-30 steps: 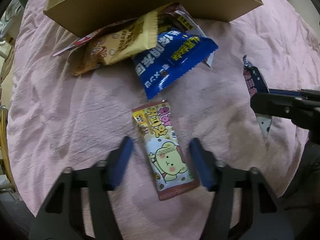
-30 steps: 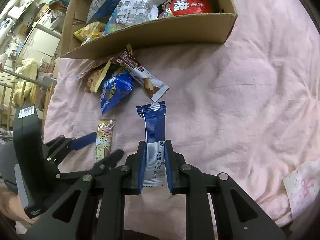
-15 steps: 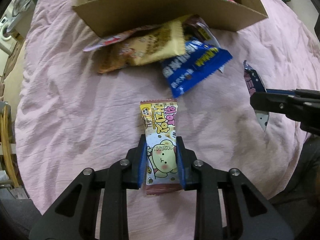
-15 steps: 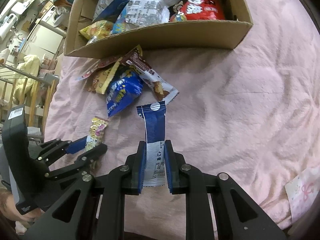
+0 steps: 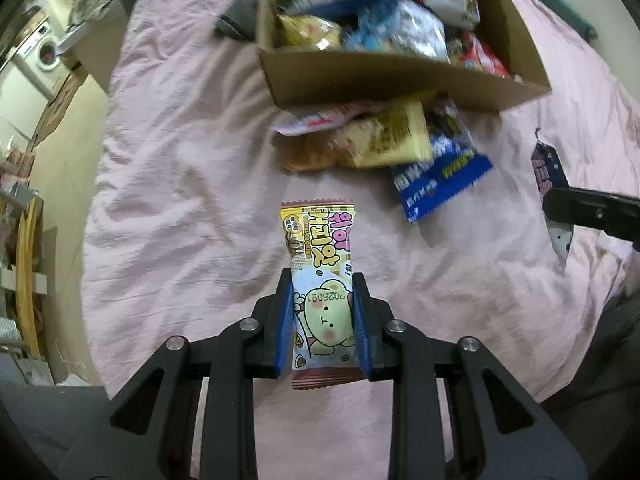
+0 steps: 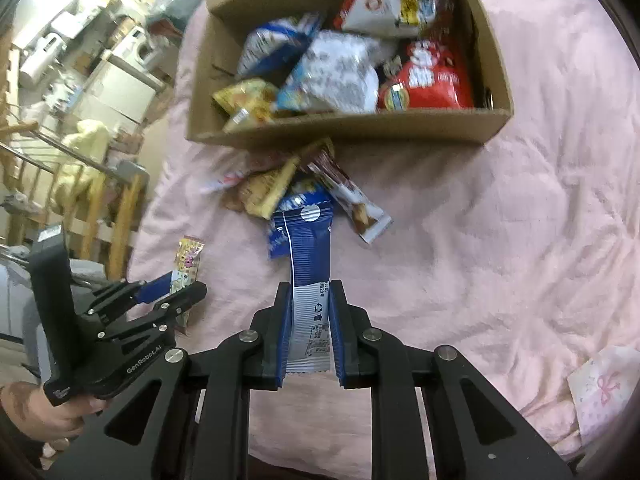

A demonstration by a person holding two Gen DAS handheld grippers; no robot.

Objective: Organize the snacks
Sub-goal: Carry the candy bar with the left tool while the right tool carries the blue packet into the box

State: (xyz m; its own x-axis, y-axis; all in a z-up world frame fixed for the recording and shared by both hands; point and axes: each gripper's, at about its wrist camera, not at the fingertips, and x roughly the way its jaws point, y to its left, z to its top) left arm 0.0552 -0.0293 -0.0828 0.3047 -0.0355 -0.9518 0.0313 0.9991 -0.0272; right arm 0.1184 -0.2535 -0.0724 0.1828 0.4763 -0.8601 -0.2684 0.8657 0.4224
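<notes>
While both claws are loaded, neither snack has reached the box yet. The left claw [image 5: 323, 316] pinches a cartoon wafer pack [image 5: 320, 276] by its lower half, the pack's top pointing to 12 o'clock. The right claw [image 6: 309, 332] is pressed onto a blue wrapper [image 6: 307, 264] the same way.

Beyond them, at 12 o'clock, a loose pile [image 5: 384, 140] of four or five packets lies on the pink bedspread [image 5: 180, 200], touching the near wall of the cardboard box [image 6: 344, 128]. That box already holds a good many bags, so I judge the job well past halfway: two packs in hand and the pile left to go.

Compared with a second ago, the left claw has gone from spread around the wafer pack lying on the bedspread to shut on it, and the pack now looks lifted clear. The right claw has kept its grip throughout. Both views now look further into the box.
</notes>
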